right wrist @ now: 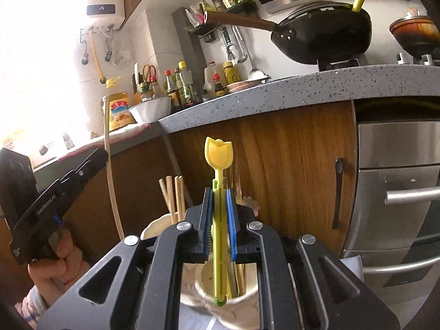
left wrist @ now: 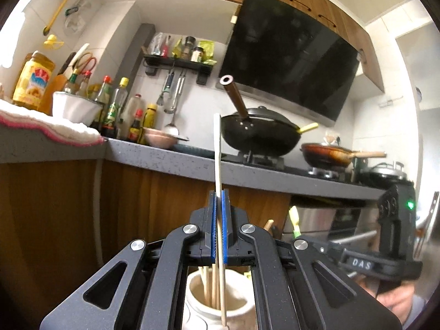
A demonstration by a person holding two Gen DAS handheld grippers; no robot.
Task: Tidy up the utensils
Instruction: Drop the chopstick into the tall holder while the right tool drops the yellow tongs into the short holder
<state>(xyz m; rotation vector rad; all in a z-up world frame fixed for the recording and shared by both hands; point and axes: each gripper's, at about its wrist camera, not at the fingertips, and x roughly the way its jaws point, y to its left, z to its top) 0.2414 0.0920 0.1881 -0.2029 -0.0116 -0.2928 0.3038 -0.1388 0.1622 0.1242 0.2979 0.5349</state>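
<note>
My left gripper (left wrist: 219, 195) is shut on a long pale wooden spatula (left wrist: 217, 148). It holds the spatula upright, lower end over a white ceramic holder (left wrist: 242, 310) that has several wooden chopsticks (left wrist: 209, 283) in it. My right gripper (right wrist: 219, 192) is shut on a yellow tulip-shaped utensil (right wrist: 219, 154). Its lower end reaches into a cream cup (right wrist: 247, 302). In the right wrist view the left gripper (right wrist: 59, 187) shows at the left with the spatula (right wrist: 108, 159), and the chopsticks (right wrist: 173, 195) stand in the white holder (right wrist: 154, 227).
A grey speckled counter (left wrist: 170, 162) runs above wooden cabinet fronts (right wrist: 288, 165). On it stand a black wok (left wrist: 258, 134), sauce bottles (left wrist: 115, 110), a white bowl (left wrist: 74, 107) and a brown pan (left wrist: 327, 152). A steel oven (right wrist: 398, 192) is at the right.
</note>
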